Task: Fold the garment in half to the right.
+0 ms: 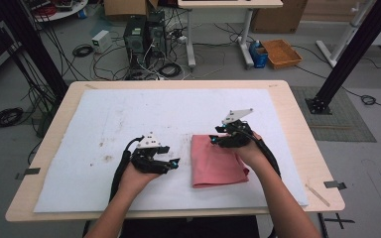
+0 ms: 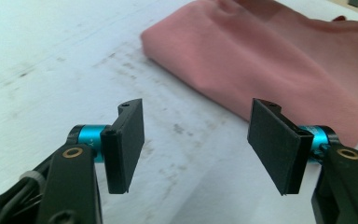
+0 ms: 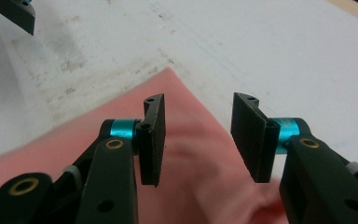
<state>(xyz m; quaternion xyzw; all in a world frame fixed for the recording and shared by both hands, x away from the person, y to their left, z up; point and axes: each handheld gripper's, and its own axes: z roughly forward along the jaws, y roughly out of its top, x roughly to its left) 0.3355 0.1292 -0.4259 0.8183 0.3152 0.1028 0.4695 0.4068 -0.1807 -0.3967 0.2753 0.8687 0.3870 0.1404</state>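
Two grippers: a person at a table holds one black two-jaw gripper in each hand, both low over a white, stained sheet (image 1: 129,119) that covers the pale wooden table (image 1: 297,148).
Cloth: a folded pink fabric cloth (image 1: 216,163) lies flat on the white sheet, right of centre and toward the person's side, roughly rectangular with a looser, rumpled edge at its right.
Left gripper: the left gripper (image 1: 171,162) sits just left of the cloth, apart from it; in the left gripper view its jaws stand wide with bare sheet between them, and the cloth's near folded edge (image 2: 261,65) lies ahead and to the right.
Right gripper: the right gripper (image 1: 213,140) hovers at the cloth's far left corner; in the right gripper view its jaws stand moderately apart over the pink fabric (image 3: 200,186), gripping nothing, with the corner's point (image 3: 170,72) just beyond the tips.
Step in hand, as a judgement: picking up cloth corners, probably to fold or unfold it.
Doing it well: lower the right jaws until one pad slides under the top layers at the corner, then close firmly on fabric alone, not the sheet.
Left side advice: bring the left jaws to the near left edge, square to the fold, before closing.
Risk: catching only one layer would let the fold fall open unevenly.
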